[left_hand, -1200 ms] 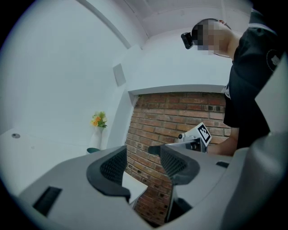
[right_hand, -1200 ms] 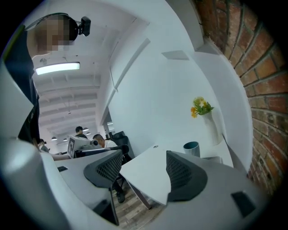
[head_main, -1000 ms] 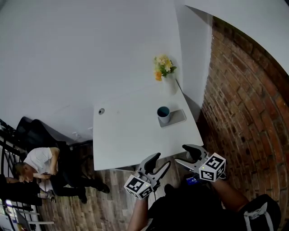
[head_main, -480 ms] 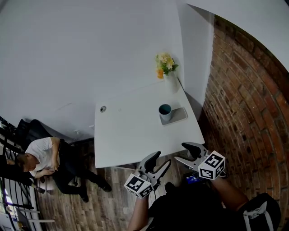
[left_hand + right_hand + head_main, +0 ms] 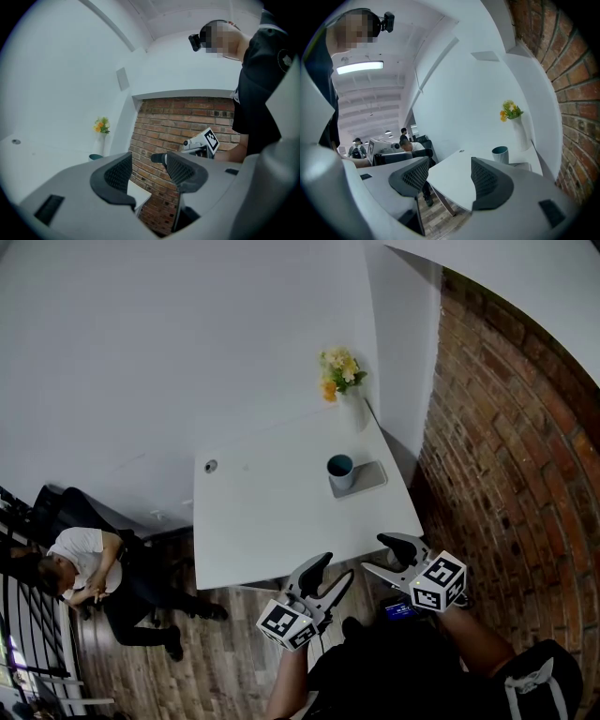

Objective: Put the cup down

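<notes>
A teal cup (image 5: 340,472) stands upright on a grey coaster-like pad (image 5: 361,481) near the right edge of the white table (image 5: 272,521); the right gripper view shows the cup (image 5: 500,154) too. Both grippers hang below the table's near edge, away from the cup. My left gripper (image 5: 328,580) is open and holds nothing; its jaws frame brick wall in the left gripper view (image 5: 146,174). My right gripper (image 5: 386,556) is open and holds nothing (image 5: 446,176).
A white vase of yellow flowers (image 5: 345,390) stands at the table's far right corner. A small round grommet (image 5: 211,466) sits at the far left. A brick wall (image 5: 506,484) runs along the right. A seated person (image 5: 89,568) is at the left on the wooden floor.
The grippers have hardly moved. The view has shifted slightly, and the seated person at the left has changed posture.
</notes>
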A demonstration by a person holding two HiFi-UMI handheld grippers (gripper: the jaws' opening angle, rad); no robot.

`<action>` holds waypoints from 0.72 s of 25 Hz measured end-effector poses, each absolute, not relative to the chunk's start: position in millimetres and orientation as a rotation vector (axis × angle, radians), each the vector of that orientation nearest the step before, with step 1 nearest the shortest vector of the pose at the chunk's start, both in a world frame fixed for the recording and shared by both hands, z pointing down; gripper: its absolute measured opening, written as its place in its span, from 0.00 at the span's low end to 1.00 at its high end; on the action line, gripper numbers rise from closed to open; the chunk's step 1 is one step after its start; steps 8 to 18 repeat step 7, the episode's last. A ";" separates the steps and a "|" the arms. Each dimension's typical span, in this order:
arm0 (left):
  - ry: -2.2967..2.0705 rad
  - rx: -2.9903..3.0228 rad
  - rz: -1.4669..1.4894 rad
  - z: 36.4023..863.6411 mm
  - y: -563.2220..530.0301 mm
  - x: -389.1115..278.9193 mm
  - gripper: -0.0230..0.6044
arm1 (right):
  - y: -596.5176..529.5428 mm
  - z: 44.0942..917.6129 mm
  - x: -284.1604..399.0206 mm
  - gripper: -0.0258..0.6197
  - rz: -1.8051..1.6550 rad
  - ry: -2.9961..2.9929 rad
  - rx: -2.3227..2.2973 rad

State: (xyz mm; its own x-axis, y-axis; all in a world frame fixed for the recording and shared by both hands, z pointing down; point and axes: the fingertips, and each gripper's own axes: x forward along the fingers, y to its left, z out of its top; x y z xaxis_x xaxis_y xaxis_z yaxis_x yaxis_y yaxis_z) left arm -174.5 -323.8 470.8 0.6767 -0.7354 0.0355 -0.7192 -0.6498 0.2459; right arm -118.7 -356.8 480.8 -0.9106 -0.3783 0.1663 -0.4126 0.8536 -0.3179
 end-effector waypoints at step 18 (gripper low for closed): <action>-1.169 2.653 -0.098 469.7 -326.4 -174.9 0.42 | -360.1 479.9 -117.8 0.49 0.538 -2.926 0.634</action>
